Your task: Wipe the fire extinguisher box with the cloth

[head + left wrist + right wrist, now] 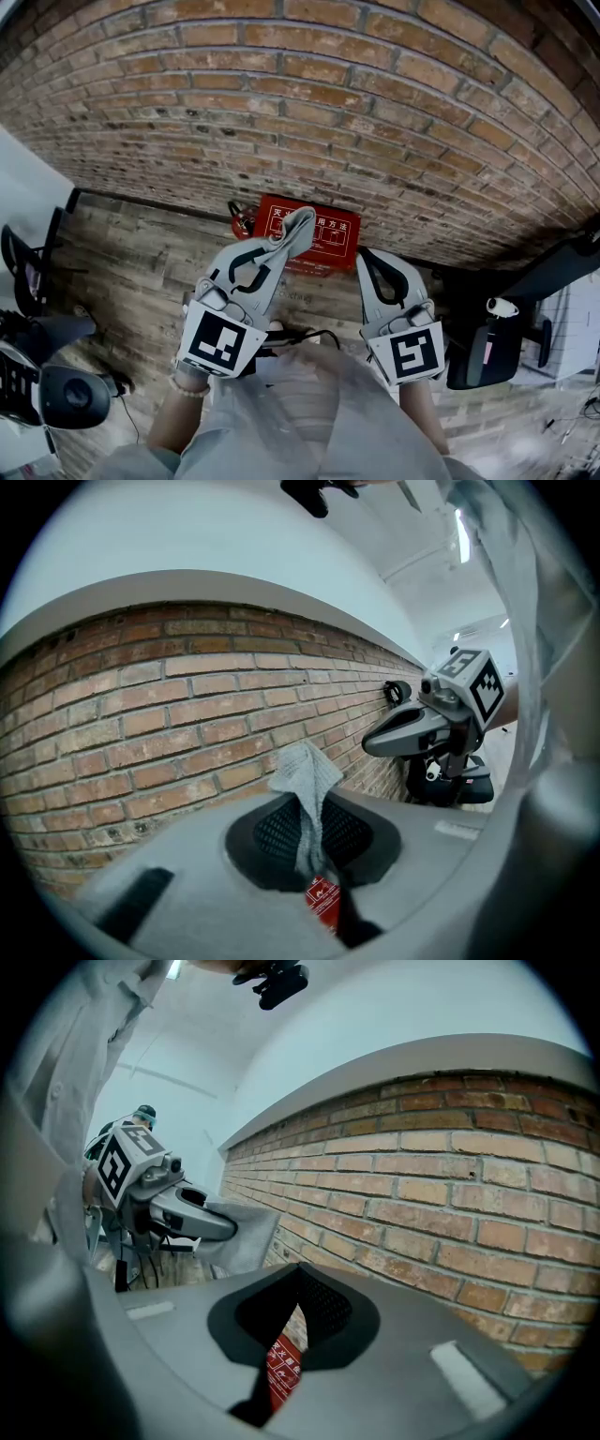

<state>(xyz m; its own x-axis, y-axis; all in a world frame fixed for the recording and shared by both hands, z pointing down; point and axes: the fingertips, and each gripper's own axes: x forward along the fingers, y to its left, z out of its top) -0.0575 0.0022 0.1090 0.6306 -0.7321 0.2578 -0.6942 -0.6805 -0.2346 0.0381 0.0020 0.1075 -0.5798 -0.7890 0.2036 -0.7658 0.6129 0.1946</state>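
Left gripper [281,246]: jaws closed on a grey cloth [305,775], pinched low, with a loose flap standing above the tips. Right gripper [369,259]: jaws together at the tips, nothing between them; the red of the box shows through the gap behind the pads. The fire extinguisher box [328,236] sits on the wooden floor [141,253] against the foot of the brick wall [375,112], straight ahead of both grippers. From the head view the cloth overlaps the box's left part, but whether it touches is not clear. Judgement: wiping is at or just before first contact. To do it well, lower the left gripper until the free flap lies flat on the box top, so the cloth and not the jaw tips meets the surface. Then draw even, overlapping strokes from one end to the other and carry on down the front face. Keep the grip firm, since little cloth is clamped and it could pull out if it drags. The right gripper is near the box's right end and could steady it. Surroundings: a small red and black item [242,221] just left of the box, identity unclear, may block strokes at that end. Dark chair-like gear [56,394] stands well to the left and black equipment [478,352] to the right, both clear of the box.
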